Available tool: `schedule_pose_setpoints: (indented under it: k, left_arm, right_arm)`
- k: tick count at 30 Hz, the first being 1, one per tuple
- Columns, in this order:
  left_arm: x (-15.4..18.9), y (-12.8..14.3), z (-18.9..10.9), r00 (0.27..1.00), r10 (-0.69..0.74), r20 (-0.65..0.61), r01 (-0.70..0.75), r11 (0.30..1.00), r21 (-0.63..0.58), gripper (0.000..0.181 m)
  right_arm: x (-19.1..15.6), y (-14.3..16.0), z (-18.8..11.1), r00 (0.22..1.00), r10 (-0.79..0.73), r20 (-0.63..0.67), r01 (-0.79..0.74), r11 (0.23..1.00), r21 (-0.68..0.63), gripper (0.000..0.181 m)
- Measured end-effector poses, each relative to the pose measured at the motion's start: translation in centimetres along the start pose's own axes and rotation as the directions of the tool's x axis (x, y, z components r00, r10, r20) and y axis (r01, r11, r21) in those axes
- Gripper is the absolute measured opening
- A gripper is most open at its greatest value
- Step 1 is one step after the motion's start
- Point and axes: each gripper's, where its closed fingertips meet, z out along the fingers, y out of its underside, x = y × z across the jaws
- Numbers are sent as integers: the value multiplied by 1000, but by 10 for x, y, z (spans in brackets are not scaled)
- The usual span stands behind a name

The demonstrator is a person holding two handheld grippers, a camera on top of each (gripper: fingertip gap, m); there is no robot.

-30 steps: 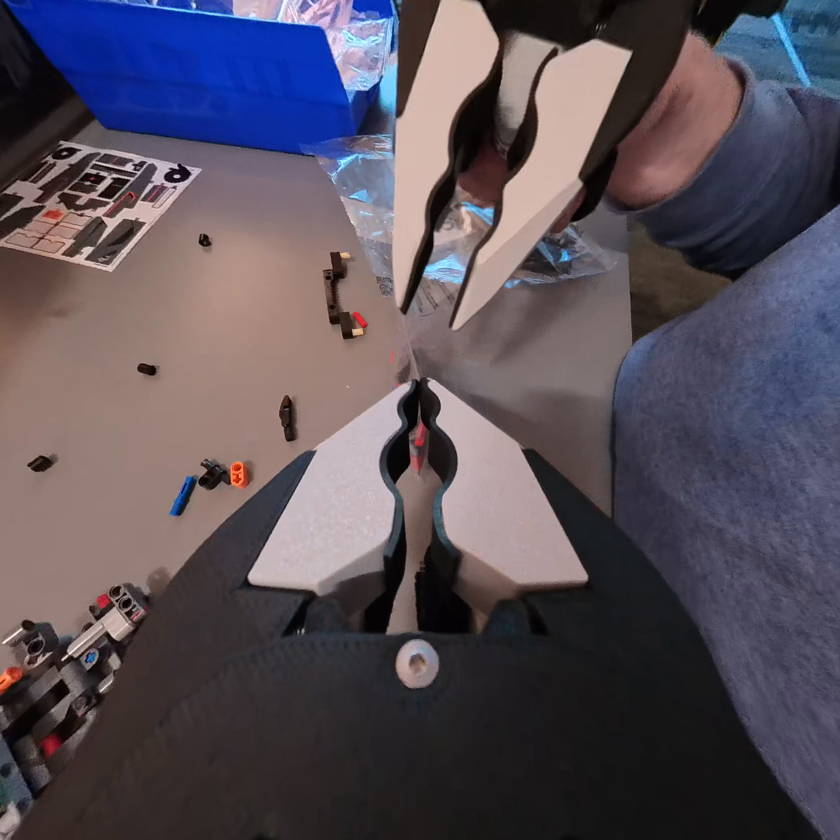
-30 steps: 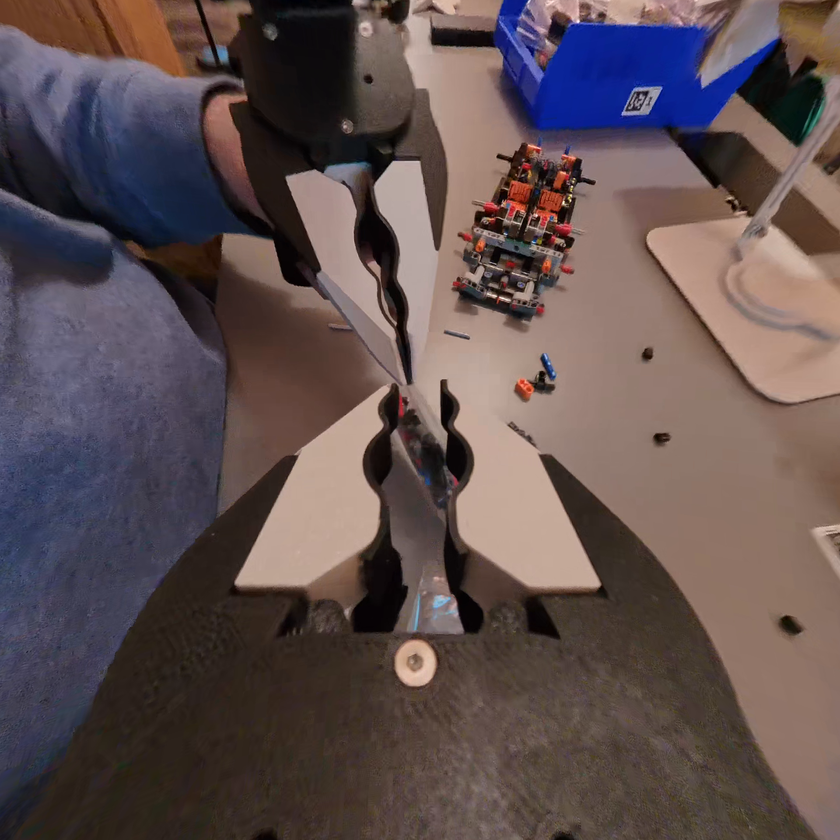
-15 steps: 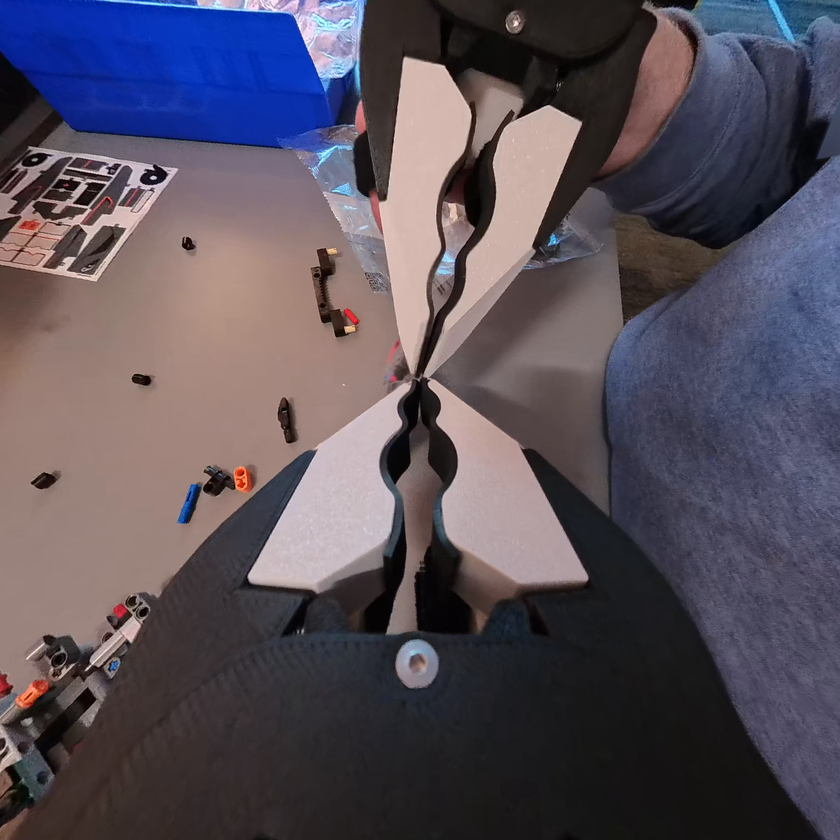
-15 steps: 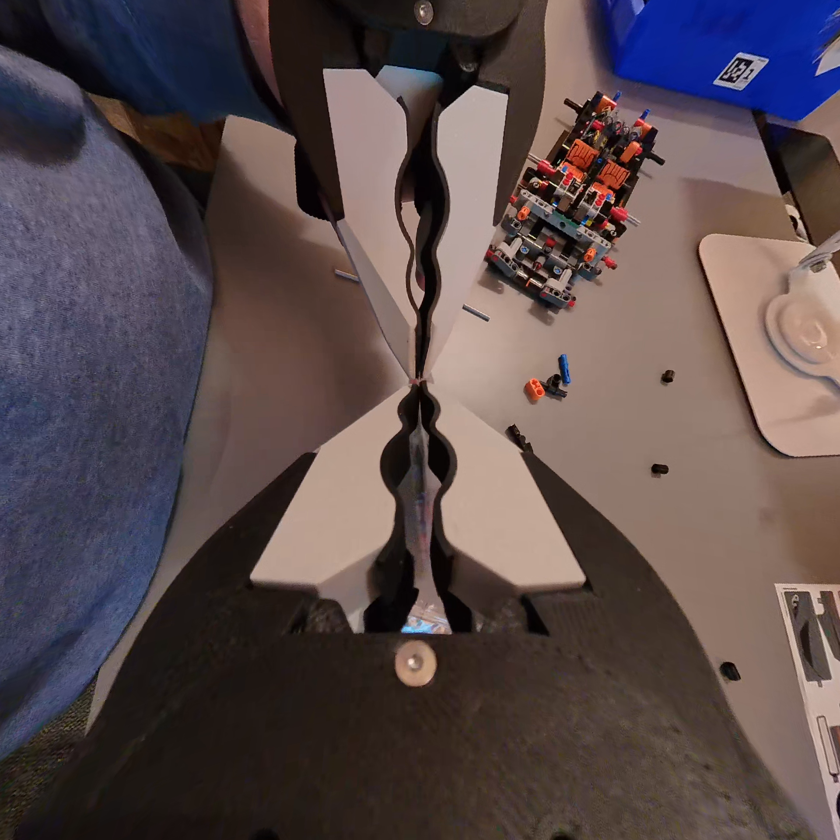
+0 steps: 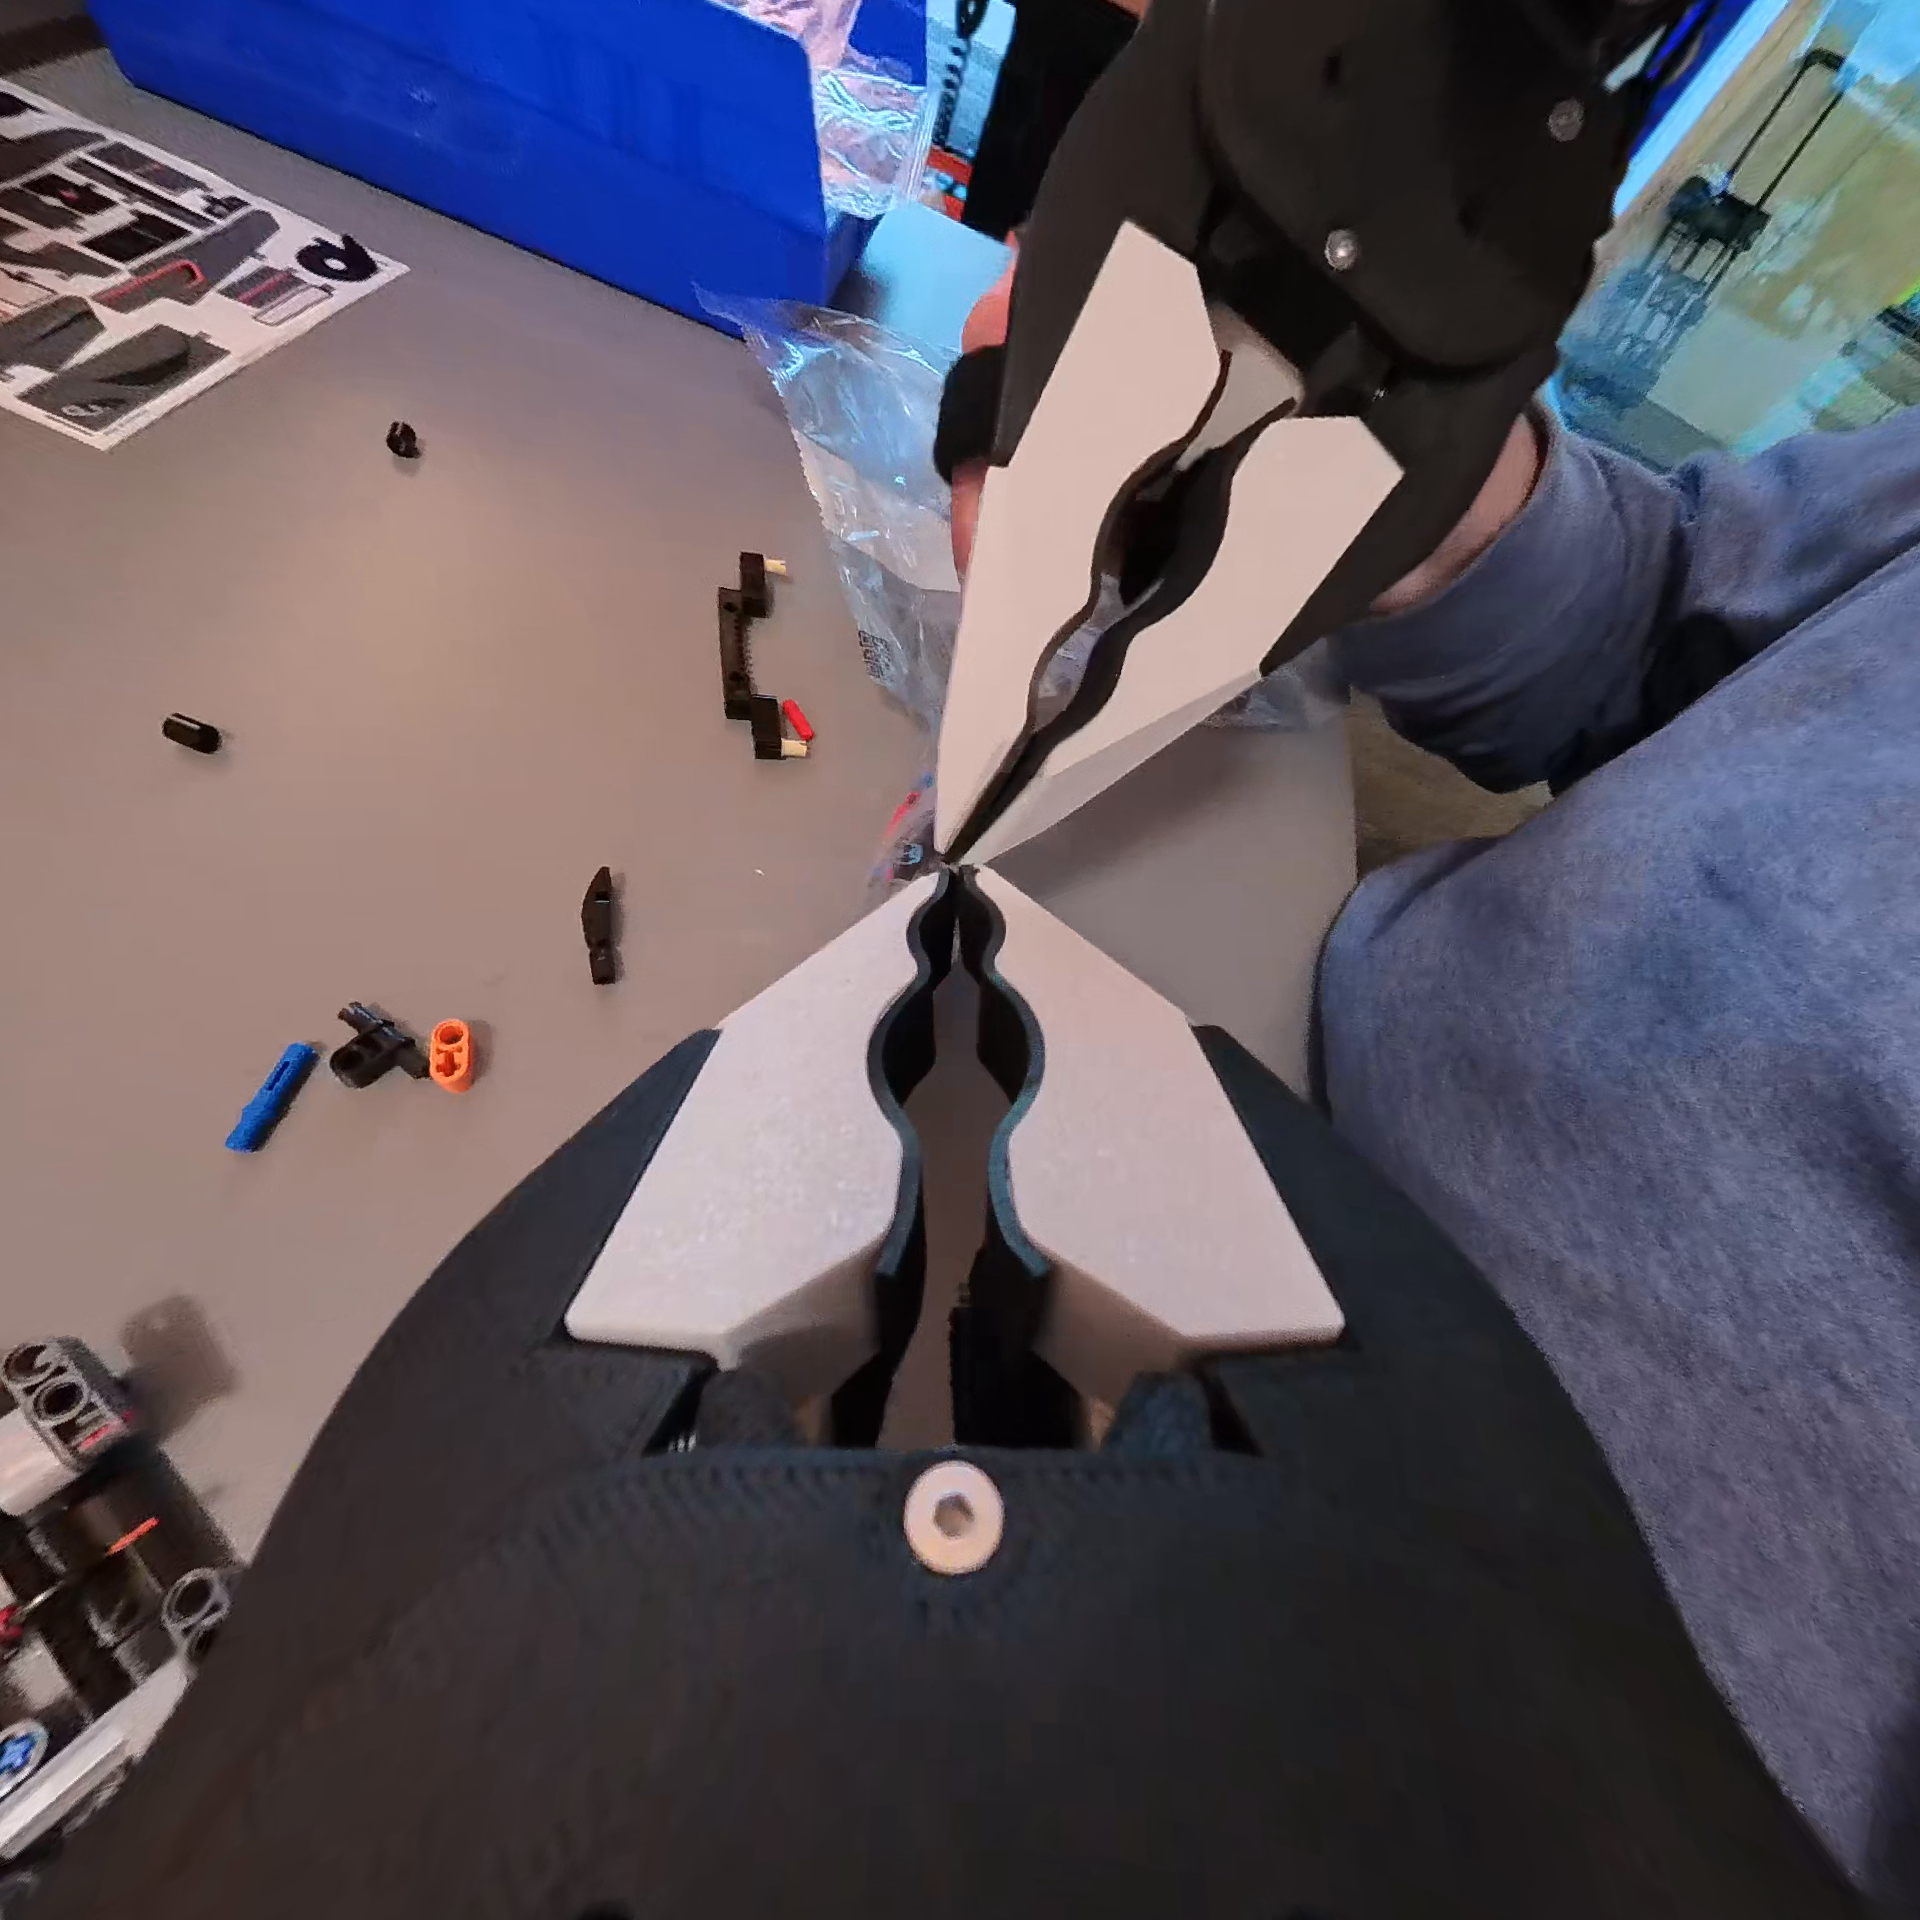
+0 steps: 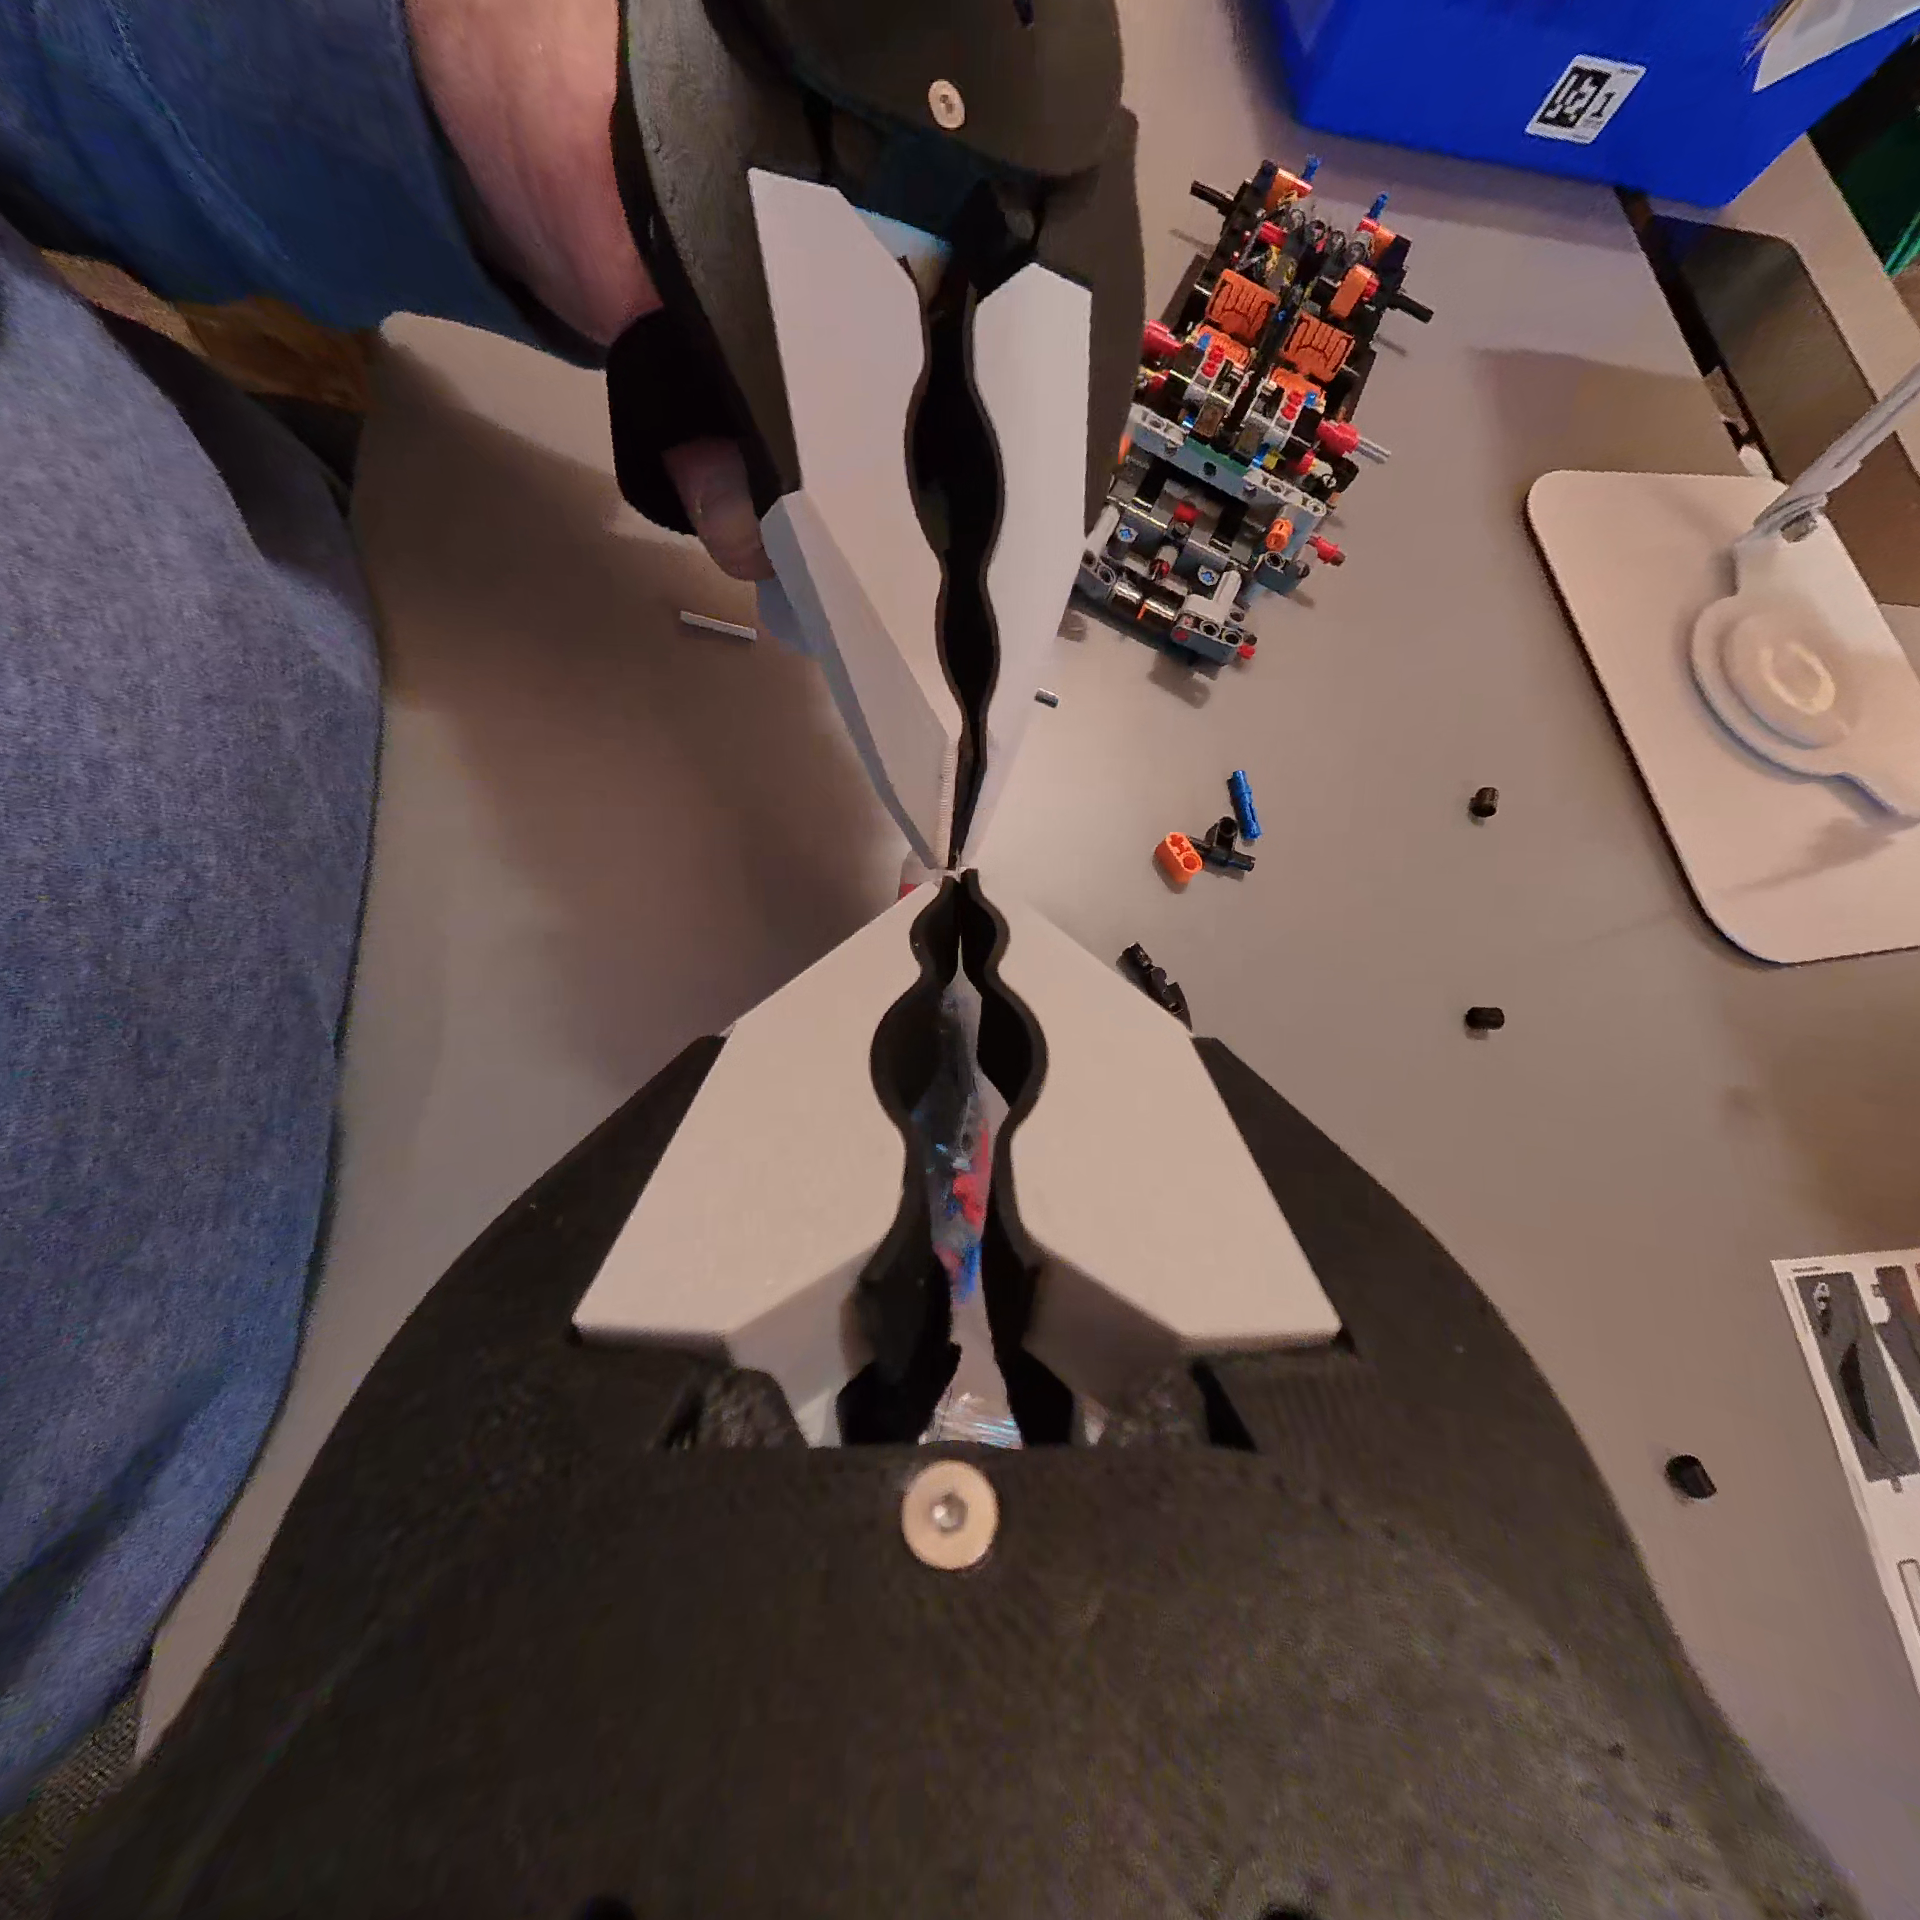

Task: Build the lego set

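My left gripper [image 5: 956,883] and right gripper [image 6: 958,883] meet tip to tip above the grey table, both shut. They pinch a small clear plastic bag [image 6: 961,1174] of red, blue and black lego parts. Most of the bag lies between the right gripper's fingers. A corner of it shows beside the tips in the left wrist view [image 5: 902,831]. The right gripper [image 5: 951,852] comes in from above in the left wrist view. The left gripper [image 6: 954,852] comes in from above in the right wrist view. The part-built lego car [image 6: 1247,416] stands on the table beyond them.
Loose parts lie on the table: a blue pin [image 5: 268,1096], an orange connector [image 5: 451,1055], a black rack piece [image 5: 750,665]. A sticker sheet [image 5: 135,260], a blue bin [image 5: 520,114], an empty clear bag [image 5: 873,436] and a white lamp base [image 6: 1714,675] are around. The person's blue-clad body is close by. Less than 4 cm separates the two grippers' tips. From either gripper's tips it is about 25 cm to the part-built lego car [image 6: 1247,416].
The right gripper has closed on the bag. The two grippers have come together until their tips touch. The right gripper now leans in from the upper right.
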Motion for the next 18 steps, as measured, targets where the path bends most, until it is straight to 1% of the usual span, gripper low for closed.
schedule_pose_setpoints:
  k: [6, 18]
  left_arm:
    - [-1, -1, -1, 999, 26, 27, -27, 999, 32, 0]
    - [-2, -3, -3, 1000, 17, 18, -18, 998, 65, 0]
  right_arm:
    - [1, -1, 0, 998, 45, 33, -46, 999, 25, 0]
    - [1, -2, 1, 996, 74, 46, -75, 997, 24, 0]
